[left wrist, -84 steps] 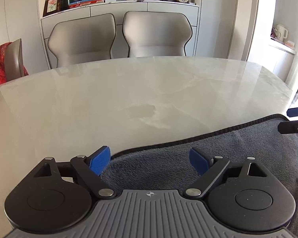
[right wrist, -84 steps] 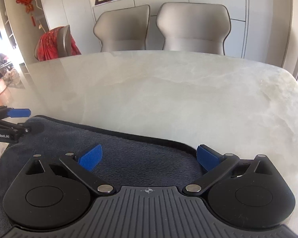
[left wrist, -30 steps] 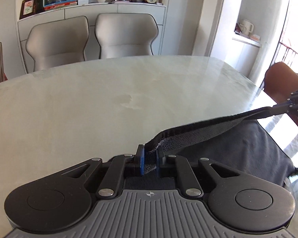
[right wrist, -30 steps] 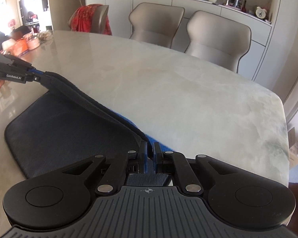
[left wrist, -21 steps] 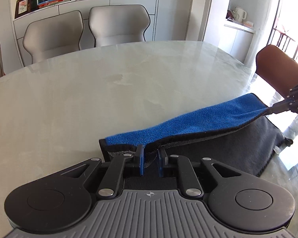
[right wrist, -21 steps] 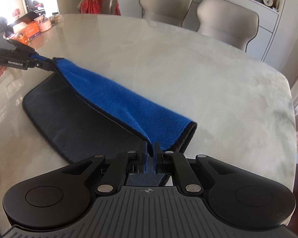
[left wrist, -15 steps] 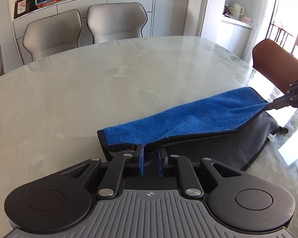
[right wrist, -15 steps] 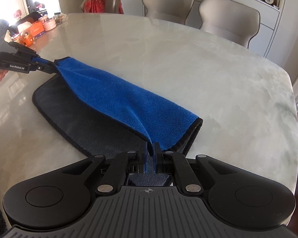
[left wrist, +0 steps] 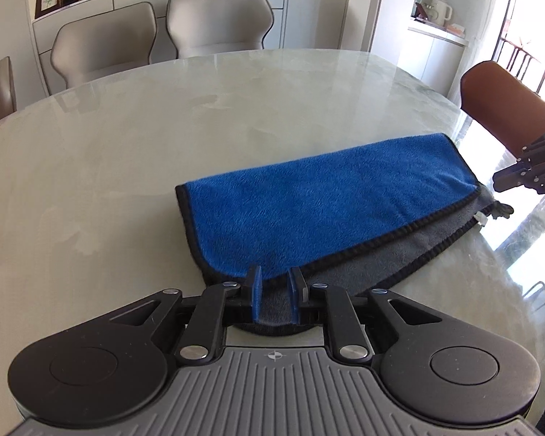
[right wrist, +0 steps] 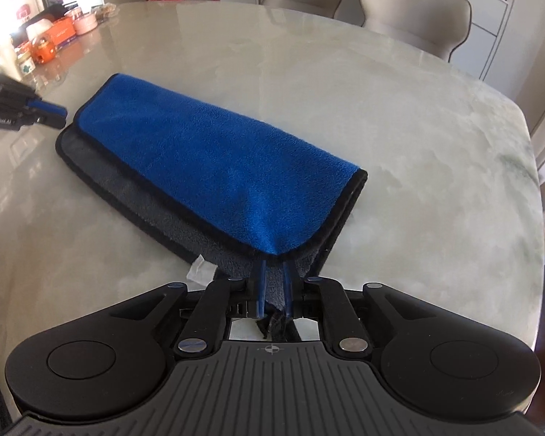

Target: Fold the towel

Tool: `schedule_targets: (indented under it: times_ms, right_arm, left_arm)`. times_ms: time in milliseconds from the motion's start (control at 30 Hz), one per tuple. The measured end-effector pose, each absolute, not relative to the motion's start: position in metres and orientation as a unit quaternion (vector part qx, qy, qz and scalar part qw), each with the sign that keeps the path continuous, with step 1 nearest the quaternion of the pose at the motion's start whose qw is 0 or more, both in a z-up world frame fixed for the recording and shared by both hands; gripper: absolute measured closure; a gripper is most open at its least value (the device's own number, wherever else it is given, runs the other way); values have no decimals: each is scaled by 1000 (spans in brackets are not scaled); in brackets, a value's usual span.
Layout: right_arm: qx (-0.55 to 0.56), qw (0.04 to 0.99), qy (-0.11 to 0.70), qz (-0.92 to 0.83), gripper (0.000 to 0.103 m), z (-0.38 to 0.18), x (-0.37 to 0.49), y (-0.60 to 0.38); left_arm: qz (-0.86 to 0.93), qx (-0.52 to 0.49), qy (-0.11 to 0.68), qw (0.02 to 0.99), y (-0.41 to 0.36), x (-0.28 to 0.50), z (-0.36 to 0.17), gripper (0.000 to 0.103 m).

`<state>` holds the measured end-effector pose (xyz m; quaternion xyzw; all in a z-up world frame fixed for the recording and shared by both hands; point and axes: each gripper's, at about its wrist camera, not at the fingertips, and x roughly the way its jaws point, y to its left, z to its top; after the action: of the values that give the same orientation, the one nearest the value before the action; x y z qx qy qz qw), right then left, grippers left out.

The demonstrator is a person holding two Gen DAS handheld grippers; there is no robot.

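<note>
The towel [left wrist: 330, 200], blue on one side and grey on the other with a black hem, lies folded in half on the marble table [left wrist: 127, 145], blue side up. It also shows in the right wrist view [right wrist: 214, 160]. My left gripper [left wrist: 275, 292] is at the towel's near left corner with its jaws slightly parted and the blue corner lying free of them. My right gripper [right wrist: 274, 283] is at the towel's near right corner, jaws slightly parted, the corner resting loose between them. Each gripper shows in the other's view, clear of the towel: the right [left wrist: 527, 172], the left [right wrist: 21, 112].
Two beige chairs [left wrist: 163, 32] stand at the table's far side before a white sideboard. A brown chair back [left wrist: 505, 109] is at the right edge. Orange boxes and jars [right wrist: 47, 43] sit at the table's far left end. A white label [right wrist: 200, 269] sticks out of the towel's hem.
Both grippers carried the far edge over toward me, laying the blue side over the grey. Their jaws, clamped on the corners half a second ago, have now parted and the towel lies flat.
</note>
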<state>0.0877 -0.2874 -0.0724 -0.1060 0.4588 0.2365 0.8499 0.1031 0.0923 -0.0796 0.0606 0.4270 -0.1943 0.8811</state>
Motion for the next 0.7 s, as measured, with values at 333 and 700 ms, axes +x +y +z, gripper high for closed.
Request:
schedule_targets:
  times_ms: [333, 700]
  right_arm:
    - [15, 866, 461, 192, 63, -78, 95, -281]
    - [175, 861, 465, 109, 61, -97, 86, -306]
  left_arm:
    - [-134, -135, 465, 865, 105, 126, -80, 37]
    - [-61, -231, 487, 840, 109, 125, -106, 37]
